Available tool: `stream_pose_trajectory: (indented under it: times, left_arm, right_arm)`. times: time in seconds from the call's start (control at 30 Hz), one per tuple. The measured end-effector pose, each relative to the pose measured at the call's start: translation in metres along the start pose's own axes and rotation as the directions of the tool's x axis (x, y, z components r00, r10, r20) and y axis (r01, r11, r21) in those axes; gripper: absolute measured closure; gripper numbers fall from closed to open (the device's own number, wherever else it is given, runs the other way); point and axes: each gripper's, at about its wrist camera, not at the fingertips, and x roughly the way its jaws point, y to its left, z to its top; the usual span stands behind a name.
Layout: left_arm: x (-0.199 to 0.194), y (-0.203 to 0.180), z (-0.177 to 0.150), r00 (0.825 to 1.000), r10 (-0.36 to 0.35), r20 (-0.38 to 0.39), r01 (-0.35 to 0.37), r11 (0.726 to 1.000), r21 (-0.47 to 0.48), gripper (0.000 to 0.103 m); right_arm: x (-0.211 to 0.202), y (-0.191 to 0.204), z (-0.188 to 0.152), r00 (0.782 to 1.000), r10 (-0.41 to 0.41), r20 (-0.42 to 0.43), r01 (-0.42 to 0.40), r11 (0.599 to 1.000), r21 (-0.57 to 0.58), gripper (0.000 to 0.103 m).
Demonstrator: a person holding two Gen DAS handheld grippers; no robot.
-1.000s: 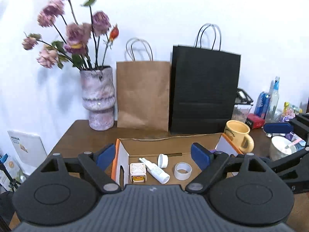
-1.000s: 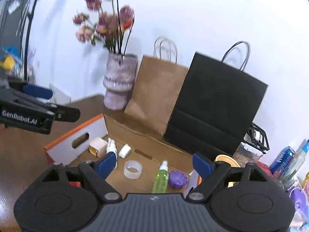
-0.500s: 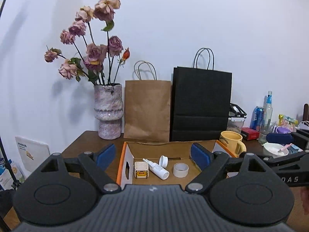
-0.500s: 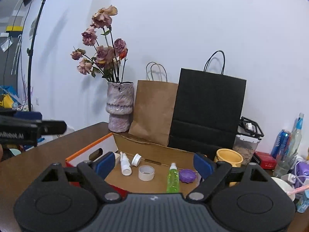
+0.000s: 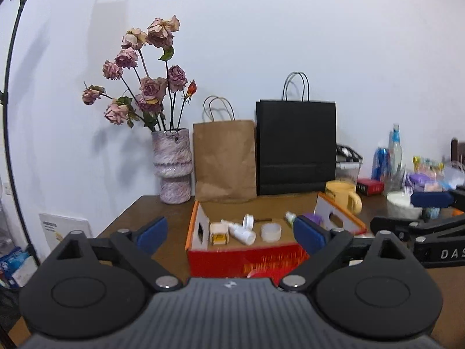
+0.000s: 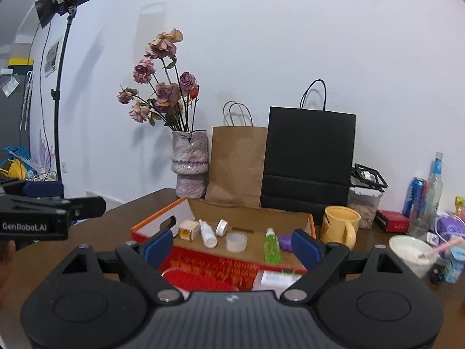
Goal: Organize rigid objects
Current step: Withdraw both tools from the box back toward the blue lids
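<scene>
An open cardboard box (image 5: 244, 258) with a red front stands on the brown table; it also shows in the right wrist view (image 6: 221, 264). Inside lie a small cream box (image 6: 187, 229), a white bottle (image 6: 207, 234), a white cap (image 6: 221, 226), a tape roll (image 6: 236, 242), a green bottle (image 6: 271, 245) and a purple lid (image 6: 286, 241). My left gripper (image 5: 229, 231) is open and empty, held back from the box. My right gripper (image 6: 231, 244) is open and empty, also in front of the box. A red lid (image 6: 197, 282) and a white bottle (image 6: 276, 279) lie before the box.
A vase of dried roses (image 5: 173, 165), a brown paper bag (image 5: 225, 160) and a black paper bag (image 5: 296, 148) stand along the wall. A yellow mug (image 6: 340, 226), a white bowl (image 6: 412, 254), cans and bottles (image 6: 427, 186) crowd the right side. A light stand (image 6: 62, 87) is left.
Both grippers have pulled back and up away from the box, so it looks smaller and its red front shows. Both stay open and empty.
</scene>
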Motion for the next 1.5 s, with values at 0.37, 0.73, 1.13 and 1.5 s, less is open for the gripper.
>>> stream_pose_trajectory:
  times: [0.37, 0.73, 1.13, 1.5]
  left_arm:
    - [-0.091, -0.006, -0.048, 1.0, 0.018, 0.0, -0.018, 0.999, -0.033, 0.005]
    - [-0.161, -0.012, -0.091, 1.0, 0.006, -0.001, -0.006, 1.0, -0.009, 0.002]
    - [-0.158, -0.023, -0.102, 1.0, -0.011, -0.013, 0.011, 1.0, 0.009, 0.002]
    - [-0.112, -0.032, -0.112, 0.996, -0.034, -0.081, 0.037, 0.999, 0.035, 0.002]
  right_arm:
    - [-0.088, 0.026, -0.051, 1.0, 0.0, 0.015, 0.0, 1.0, 0.031, 0.011]
    - [-0.153, 0.048, -0.098, 0.998, -0.044, 0.033, 0.042, 0.997, 0.061, 0.01]
    - [-0.153, 0.05, -0.114, 0.998, -0.057, 0.011, 0.056, 0.996, 0.066, 0.009]
    - [-0.118, 0.031, -0.127, 0.996, -0.064, -0.058, 0.071, 0.989, 0.131, 0.009]
